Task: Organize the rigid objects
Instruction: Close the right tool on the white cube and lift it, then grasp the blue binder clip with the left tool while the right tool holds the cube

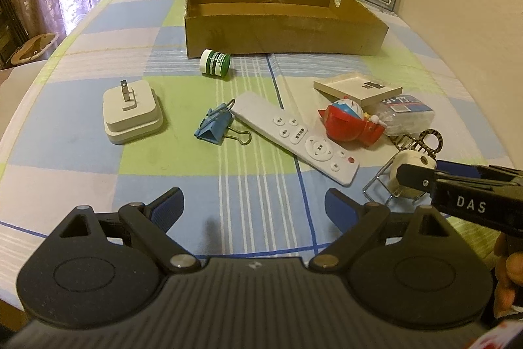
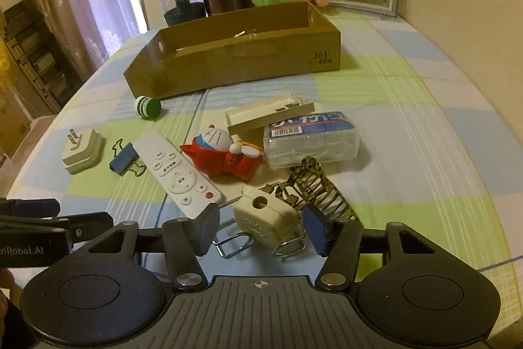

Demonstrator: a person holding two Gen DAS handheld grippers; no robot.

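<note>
Charger plug (image 2: 266, 218) — a small cream adapter — lies between the fingers of the right gripper (image 2: 261, 228), resting on a wire rack (image 2: 291, 242) at the near edge of the checked tablecloth (image 2: 408, 126). The blue pads (image 2: 315, 226) stand just off its sides; whether they touch it I cannot tell. The left gripper (image 1: 253, 206) hovers with its fingers spread wide, nothing between them. Beyond lie a white remote (image 1: 294, 133), a blue binder clip (image 1: 215, 125), a red toy figure (image 2: 222, 154) and — further back — an open cardboard box (image 1: 281, 31).
</note>
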